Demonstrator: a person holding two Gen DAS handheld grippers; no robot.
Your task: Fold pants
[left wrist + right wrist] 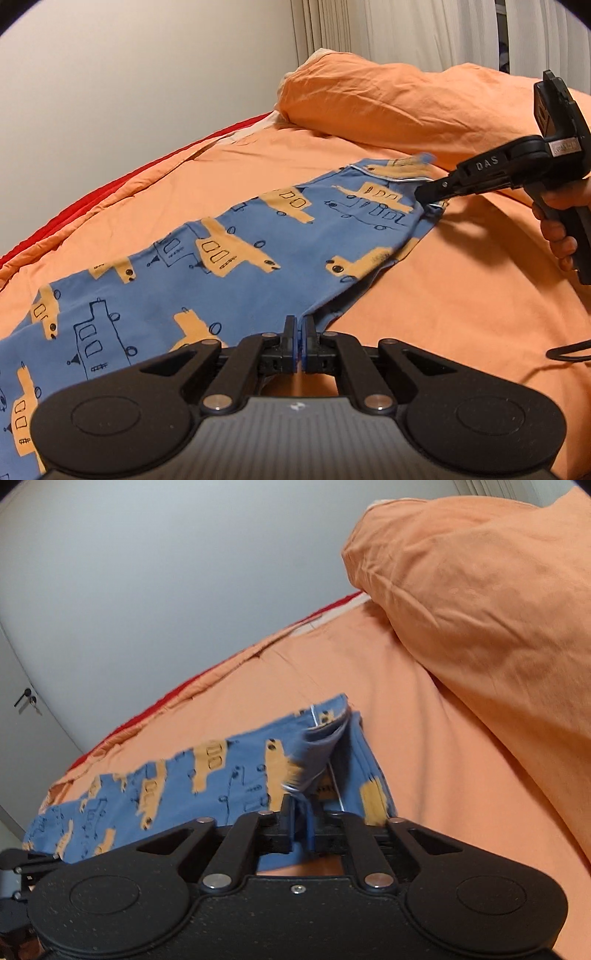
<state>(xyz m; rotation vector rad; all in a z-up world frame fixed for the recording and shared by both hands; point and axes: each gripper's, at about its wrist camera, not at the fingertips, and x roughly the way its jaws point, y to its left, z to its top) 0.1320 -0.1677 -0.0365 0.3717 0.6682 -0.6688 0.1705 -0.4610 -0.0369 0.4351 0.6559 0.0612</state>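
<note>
Blue pants (229, 254) with an orange boat print lie stretched across the orange bedspread (461, 295). My left gripper (300, 332) is shut on the near edge of the pants. My right gripper (430, 192) comes in from the right in the left wrist view and is shut on the far end of the pants, at the white-piped hem. In the right wrist view the right gripper (304, 819) pinches a lifted, bunched fold of the blue pants (207, 779).
An orange pillow (388, 99) lies beyond the pants and fills the right of the right wrist view (480, 609). A red blanket edge (110, 184) runs along the bed's far side by a pale wall. A black cable (569, 350) lies on the bed at right.
</note>
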